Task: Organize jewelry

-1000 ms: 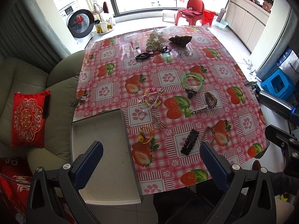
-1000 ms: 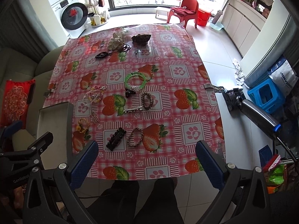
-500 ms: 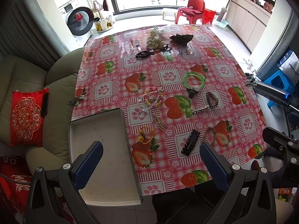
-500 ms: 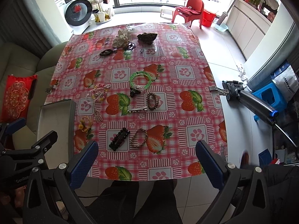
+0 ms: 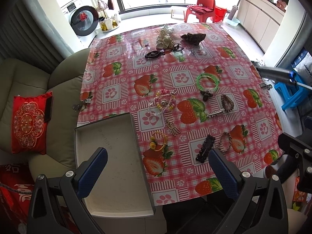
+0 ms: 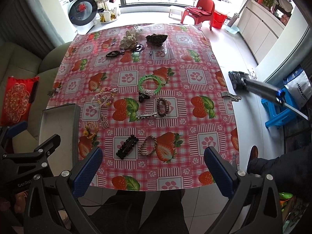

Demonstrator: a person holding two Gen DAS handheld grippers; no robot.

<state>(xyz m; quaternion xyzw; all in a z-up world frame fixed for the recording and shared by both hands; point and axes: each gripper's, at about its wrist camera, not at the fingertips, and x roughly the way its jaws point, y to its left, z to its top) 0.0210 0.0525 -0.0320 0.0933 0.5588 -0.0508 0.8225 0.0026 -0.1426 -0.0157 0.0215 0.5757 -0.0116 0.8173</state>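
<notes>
Both tongs (image 5: 158, 168) (image 6: 153, 167) agape, empty; tray (image 5: 109, 136) interior plain only from left.

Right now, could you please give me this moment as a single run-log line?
stage: pre-grasp | left gripper: open, above tray | right gripper: open, unloaded | tray: empty | black hair clip, braided bracelet: nearest, on tablecloth

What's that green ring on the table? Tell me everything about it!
The green bangle is a see-through, plastic-looking ring lying flat on the strawberry tablecloth, near the table's middle. A small clear piece rests on its near edge, and a dark hair claw sits just in front. Both grippers are far from it, open and empty.
</notes>
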